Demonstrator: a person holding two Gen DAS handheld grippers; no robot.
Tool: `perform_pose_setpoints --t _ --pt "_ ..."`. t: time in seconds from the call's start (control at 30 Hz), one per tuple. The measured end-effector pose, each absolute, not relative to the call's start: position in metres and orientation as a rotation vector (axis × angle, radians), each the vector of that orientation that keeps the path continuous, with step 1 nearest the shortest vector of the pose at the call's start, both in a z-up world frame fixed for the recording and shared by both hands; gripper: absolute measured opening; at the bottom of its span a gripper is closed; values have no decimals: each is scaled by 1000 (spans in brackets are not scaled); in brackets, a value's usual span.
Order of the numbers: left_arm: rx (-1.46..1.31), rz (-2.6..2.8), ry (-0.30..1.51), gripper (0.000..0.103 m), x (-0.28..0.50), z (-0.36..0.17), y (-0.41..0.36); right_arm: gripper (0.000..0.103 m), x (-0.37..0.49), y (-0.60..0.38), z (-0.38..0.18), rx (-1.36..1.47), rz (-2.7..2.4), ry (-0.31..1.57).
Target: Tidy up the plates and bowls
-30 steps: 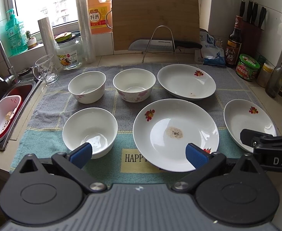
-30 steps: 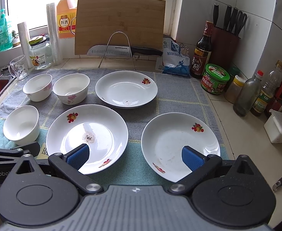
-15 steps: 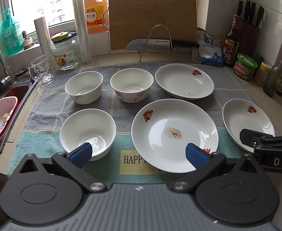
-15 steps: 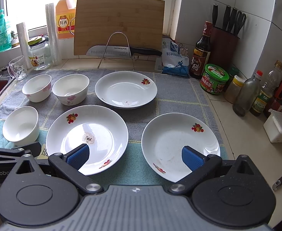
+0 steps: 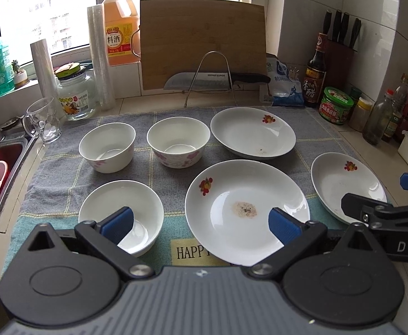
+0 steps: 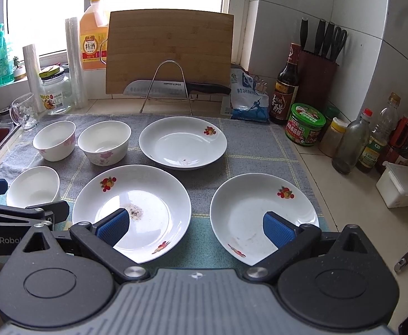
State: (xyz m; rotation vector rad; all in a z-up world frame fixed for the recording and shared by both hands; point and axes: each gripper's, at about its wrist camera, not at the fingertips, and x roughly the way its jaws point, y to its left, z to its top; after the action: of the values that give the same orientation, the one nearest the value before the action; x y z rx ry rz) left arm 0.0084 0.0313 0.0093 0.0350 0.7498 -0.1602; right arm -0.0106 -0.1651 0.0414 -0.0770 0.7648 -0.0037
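Kitchen counter with a grey-green towel [image 5: 173, 173] under all dishes; left gripper [image 5: 201, 220] and right gripper [image 6: 195, 224] at frame bottom, fingers spread wide, holding nothing. Lower centre: stained plate [image 5: 245, 209], plain bowl [image 5: 121, 215] to its left, plate [image 6: 262, 215] right. Farther back: two floral bowls [image 5: 107, 146] [image 5: 178, 145], third plate [image 5: 252, 132], cutting board [image 5: 202, 44] upper centre.

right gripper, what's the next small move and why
Probably ease the right gripper forward and down to the near rim of the right-hand plate. Its jaws are open and empty, and that plate lies flat on the towel just ahead of its right finger, apart from the middle plate. All three plates and three bowls are unstacked.
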Motion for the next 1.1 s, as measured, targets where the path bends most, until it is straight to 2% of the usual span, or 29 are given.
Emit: perform_pose_setpoints --t 0.27,0.5,0.63,1.1 --pt "48 -307 719 102 12 9 47 103 -30 -171 34 -111 -104 724" --pt "52 -397 690 102 14 13 46 103 -45 -199 20 -126 -188 760" --pt "29 -410 738 102 23 9 43 103 -46 -215 8 -123 -215 782" --pt "78 -384 751 102 52 3 -4 103 -19 -264 -46 -45 -76 857"
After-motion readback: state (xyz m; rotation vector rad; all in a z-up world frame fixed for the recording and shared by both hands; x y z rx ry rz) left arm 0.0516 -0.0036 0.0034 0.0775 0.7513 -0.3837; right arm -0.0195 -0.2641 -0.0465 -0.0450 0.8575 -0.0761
